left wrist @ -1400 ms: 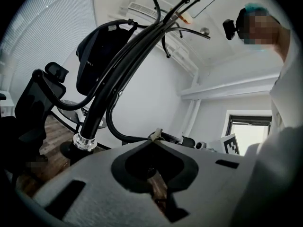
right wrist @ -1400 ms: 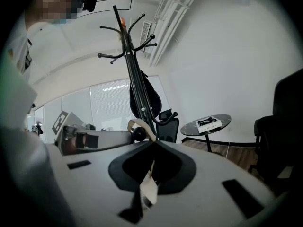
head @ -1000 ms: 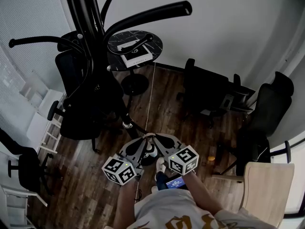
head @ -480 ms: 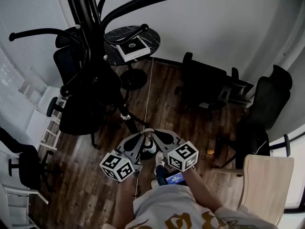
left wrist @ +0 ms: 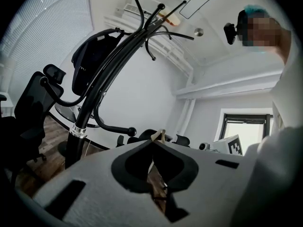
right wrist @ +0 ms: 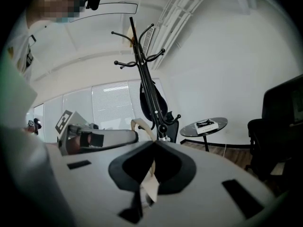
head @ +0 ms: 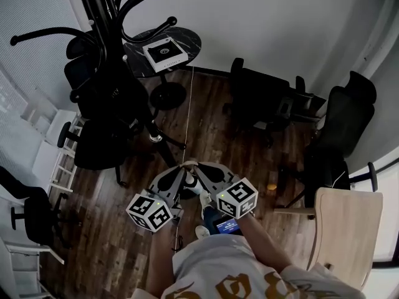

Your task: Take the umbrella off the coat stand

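Observation:
The black coat stand point(head: 100, 5) rises at the upper left, with curved hooks spreading from its pole. A black bundle point(head: 115, 92) hangs against the pole; I cannot tell if it is the umbrella. It shows as a dark hanging shape point(left wrist: 90, 60) in the left gripper view and as a dark oval point(right wrist: 152, 100) in the right one. My left gripper point(head: 181, 170) and right gripper point(head: 198, 169) meet tip to tip above the floor, well short of the stand. Both are shut on a tan strap point(right wrist: 137, 126), which peeks out at the left jaw tips point(left wrist: 159, 135).
A round dark table point(head: 187, 39) with a white box point(head: 163, 53) stands behind the stand. Black office chairs point(head: 262, 104) point(head: 340, 123) line the right wall, and another point(head: 93, 151) sits left of the stand's base. A wooden chair point(head: 346, 229) is at lower right. A thin pale line point(head: 189, 117) runs from the wall toward the grippers.
The stand, table and chairs have slid up and left in the head view. The two grippers stay together, tips touching, in the same pose.

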Action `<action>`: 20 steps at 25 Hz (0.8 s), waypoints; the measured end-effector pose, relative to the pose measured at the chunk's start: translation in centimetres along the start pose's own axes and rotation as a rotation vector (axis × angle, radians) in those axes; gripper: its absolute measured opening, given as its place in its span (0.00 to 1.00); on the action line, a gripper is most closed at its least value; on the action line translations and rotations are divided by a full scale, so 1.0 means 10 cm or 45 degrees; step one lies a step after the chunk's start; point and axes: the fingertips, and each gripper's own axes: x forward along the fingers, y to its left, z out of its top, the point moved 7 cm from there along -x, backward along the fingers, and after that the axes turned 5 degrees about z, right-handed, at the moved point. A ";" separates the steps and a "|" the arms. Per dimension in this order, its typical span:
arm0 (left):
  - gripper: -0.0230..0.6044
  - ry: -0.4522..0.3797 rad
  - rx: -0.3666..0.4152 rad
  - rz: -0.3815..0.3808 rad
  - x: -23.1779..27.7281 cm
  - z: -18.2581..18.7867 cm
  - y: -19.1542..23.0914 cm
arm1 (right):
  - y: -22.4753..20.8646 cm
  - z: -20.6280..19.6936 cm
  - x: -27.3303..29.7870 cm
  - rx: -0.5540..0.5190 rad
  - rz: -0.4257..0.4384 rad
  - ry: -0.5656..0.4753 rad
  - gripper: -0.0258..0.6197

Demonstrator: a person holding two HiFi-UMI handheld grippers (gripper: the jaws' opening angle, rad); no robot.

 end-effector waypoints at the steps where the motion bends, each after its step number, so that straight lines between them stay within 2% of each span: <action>1: 0.07 -0.002 0.002 -0.003 -0.01 -0.01 -0.03 | 0.02 0.00 -0.03 0.000 0.000 -0.003 0.07; 8: 0.07 -0.009 0.023 -0.006 -0.03 -0.06 -0.24 | 0.08 0.01 -0.25 0.016 0.000 -0.020 0.07; 20: 0.07 -0.030 0.030 0.109 -0.02 -0.12 -0.48 | 0.02 0.04 -0.45 0.058 0.098 -0.003 0.07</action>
